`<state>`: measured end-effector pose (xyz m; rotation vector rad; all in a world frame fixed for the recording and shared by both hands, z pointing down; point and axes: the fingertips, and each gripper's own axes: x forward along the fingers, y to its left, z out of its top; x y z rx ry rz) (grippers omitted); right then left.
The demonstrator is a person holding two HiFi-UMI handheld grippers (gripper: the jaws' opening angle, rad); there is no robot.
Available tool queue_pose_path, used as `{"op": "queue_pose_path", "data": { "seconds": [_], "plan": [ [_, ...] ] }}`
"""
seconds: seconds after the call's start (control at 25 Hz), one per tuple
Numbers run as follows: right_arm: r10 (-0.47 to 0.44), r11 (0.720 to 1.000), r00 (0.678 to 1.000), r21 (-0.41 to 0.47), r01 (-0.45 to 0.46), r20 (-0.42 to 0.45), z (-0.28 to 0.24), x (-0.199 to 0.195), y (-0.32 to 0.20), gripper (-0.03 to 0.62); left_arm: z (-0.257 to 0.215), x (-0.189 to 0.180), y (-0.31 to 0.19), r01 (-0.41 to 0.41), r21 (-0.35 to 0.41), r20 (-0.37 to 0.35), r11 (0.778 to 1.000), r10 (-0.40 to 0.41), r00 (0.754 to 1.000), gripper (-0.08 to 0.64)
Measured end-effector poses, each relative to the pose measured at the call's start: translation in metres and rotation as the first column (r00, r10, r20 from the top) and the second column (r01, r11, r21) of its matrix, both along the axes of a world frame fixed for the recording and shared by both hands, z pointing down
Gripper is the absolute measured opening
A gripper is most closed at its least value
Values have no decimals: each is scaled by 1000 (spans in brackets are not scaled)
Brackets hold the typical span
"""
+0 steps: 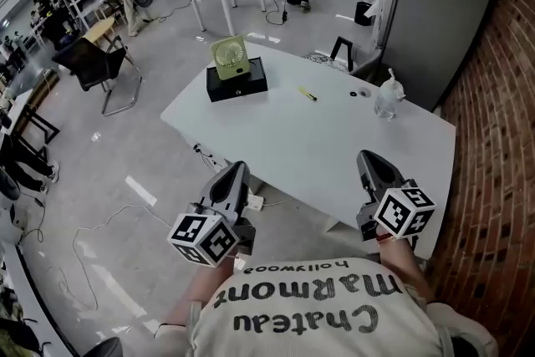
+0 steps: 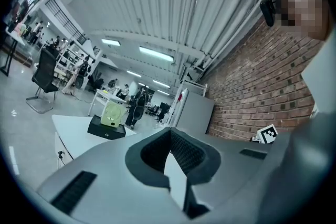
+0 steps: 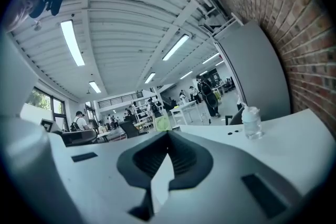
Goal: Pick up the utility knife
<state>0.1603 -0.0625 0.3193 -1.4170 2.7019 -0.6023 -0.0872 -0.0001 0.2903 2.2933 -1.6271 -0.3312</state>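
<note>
Looking down in the head view: the left gripper [image 1: 237, 168] is at the near edge of the white table [image 1: 276, 146], the right gripper [image 1: 368, 155] just over it, and both touch nothing. The utility knife [image 1: 308, 94] lies well apart, a thin yellow sliver between the fan [image 1: 227, 58] and the bottle [image 1: 386, 96], too small for detail.

Left gripper view: jaws together, empty [image 2: 169, 131]. The gripper body hides most of the table; the fan [image 2: 111, 114] shows.

Right gripper view: jaws together, empty [image 3: 168, 134]. The bottle [image 3: 252, 123] shows beyond.
</note>
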Motion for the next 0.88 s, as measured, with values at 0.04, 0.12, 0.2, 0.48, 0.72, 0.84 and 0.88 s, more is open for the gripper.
{"op": "queue_pose_path", "data": {
  "seconds": [0.04,0.12,0.2,0.48,0.72,0.84,0.88],
  "plan": [
    [-4,1000,1000,4,4,0,-1,1,-9,3,-1,2,-8,3,5,1,1000,-3,1000,2],
    [-13,1000,1000,13,13,-3,-1,4,-24,3,-1,5,-23,8,15,1,1000,-8,1000,2],
    [-21,1000,1000,18,22,-8,0,6,-36,3,1,8,-33,15,21,-1,1000,-15,1000,2],
    [-40,998,999,-39,40,-15,32,12,-63,3,31,16,-57,34,-33,-20,999,-34,999,2],
    [-33,990,999,-137,31,-10,75,13,-78,3,61,15,-71,36,-116,-29,993,-40,999,2],
    [-36,987,999,-157,33,-12,86,6,-89,3,69,10,-84,34,-128,-33,991,-38,999,2],
    [-35,986,999,-162,33,-12,89,3,-95,3,70,8,-90,30,-129,-32,991,-35,999,2]
  ]
}}
